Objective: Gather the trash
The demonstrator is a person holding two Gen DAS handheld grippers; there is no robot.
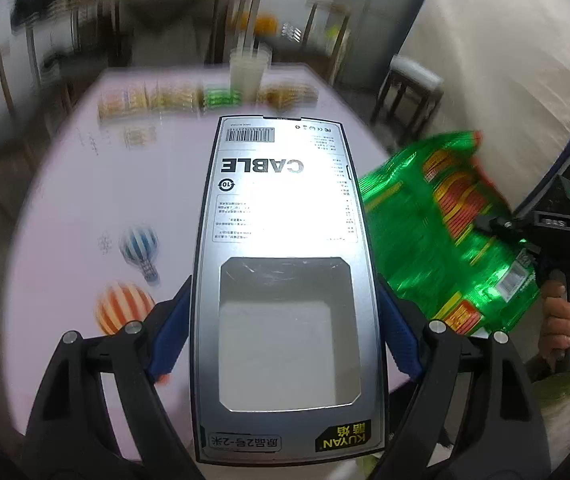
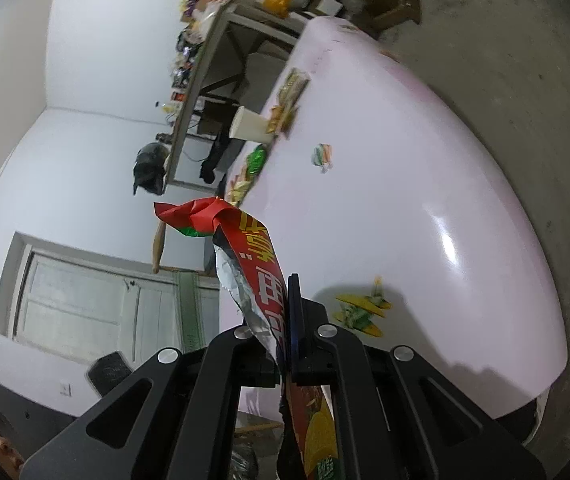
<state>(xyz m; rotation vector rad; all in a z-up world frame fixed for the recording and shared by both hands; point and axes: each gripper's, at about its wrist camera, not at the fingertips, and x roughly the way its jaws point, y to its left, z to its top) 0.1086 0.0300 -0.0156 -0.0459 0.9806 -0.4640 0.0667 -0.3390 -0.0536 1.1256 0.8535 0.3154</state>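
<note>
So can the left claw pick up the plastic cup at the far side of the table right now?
Probably not. The left claw is already clamped on the cable box, so it has no free grip, and the plastic cup stands at the far edge of the table.

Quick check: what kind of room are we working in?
Probably a home dining or storage room: a round pink table with snack packets, wooden chairs around it, and a cluttered shelf.

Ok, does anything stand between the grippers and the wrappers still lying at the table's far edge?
Only their own loads: the cable box fills the left gripper, and the right gripper is shut on a snack bag. Nothing else visibly blocks the wrappers.
</note>
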